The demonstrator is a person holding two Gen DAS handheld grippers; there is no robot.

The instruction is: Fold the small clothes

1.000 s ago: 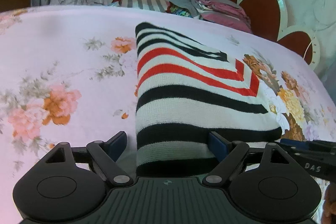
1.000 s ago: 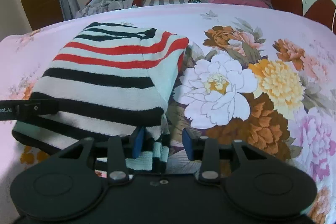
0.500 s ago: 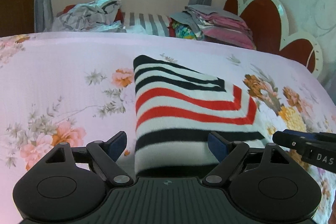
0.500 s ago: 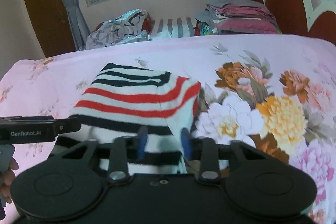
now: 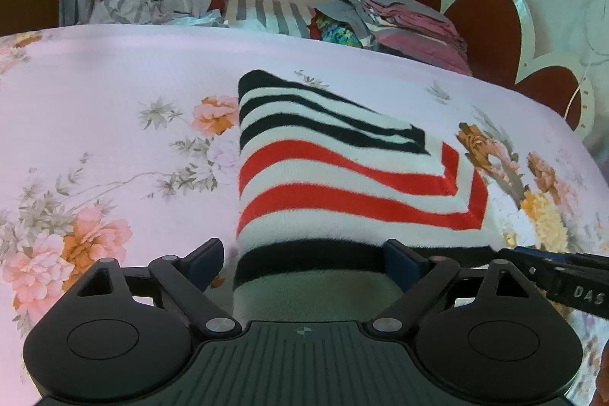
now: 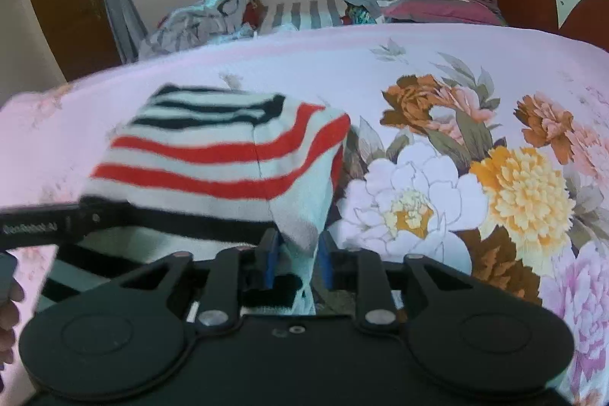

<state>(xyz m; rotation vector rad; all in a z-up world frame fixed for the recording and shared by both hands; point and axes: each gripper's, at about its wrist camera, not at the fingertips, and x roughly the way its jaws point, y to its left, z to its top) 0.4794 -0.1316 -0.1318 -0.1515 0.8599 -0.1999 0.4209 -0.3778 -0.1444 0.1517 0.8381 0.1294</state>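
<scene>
Striped sweater (image 5: 342, 185) folded on the floral bed (image 5: 114, 82), near edge now lifted. Right gripper (image 6: 295, 253) narrow, pinching its corner, jaws just eased a little; left gripper (image 5: 304, 259) wide, just opened further, straddling the hem without pressing. Likely next fold starting.

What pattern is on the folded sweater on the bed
The sweater has black and red stripes on white, clearest in the left wrist view.

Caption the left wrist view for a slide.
Open left tongs straddle a striped sweater on a floral sheet.
</scene>
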